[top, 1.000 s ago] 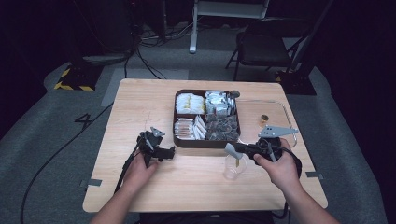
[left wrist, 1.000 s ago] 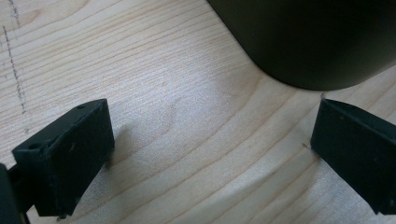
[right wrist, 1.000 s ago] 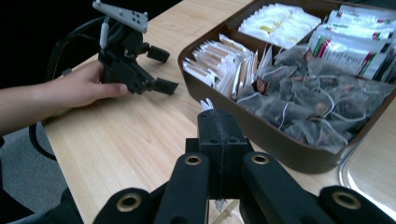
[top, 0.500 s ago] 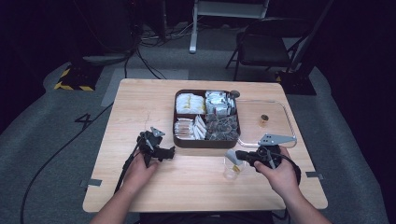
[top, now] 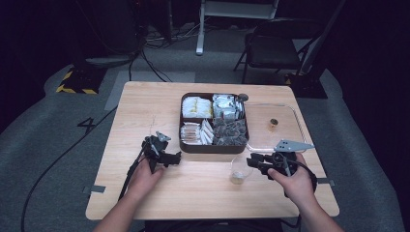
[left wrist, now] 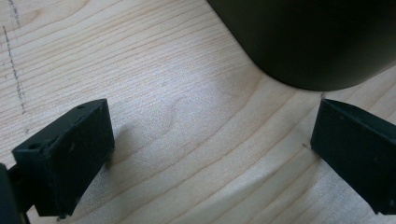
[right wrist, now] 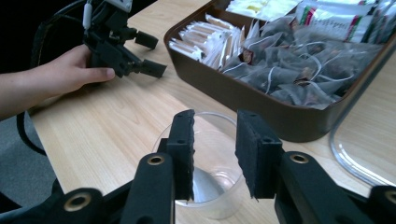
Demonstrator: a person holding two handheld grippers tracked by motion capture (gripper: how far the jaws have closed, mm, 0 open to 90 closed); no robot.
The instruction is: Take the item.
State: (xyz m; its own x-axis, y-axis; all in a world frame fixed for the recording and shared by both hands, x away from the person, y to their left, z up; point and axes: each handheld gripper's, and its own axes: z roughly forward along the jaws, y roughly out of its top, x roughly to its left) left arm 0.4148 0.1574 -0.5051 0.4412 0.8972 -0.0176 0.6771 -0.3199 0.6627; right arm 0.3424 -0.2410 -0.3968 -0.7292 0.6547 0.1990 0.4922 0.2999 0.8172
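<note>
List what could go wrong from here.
The right gripper has just been opening, its fingers straddling the rim of the clear cup; pulling back could catch the rim and tip it. The cup stands close to the box of tea bags, so a sideways nudge may knock it against the wall.

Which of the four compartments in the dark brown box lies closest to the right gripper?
The compartment of grey pyramid tea bags, at the near right corner of the dark brown box. It sits just beyond the right gripper and the clear plastic cup.
</note>
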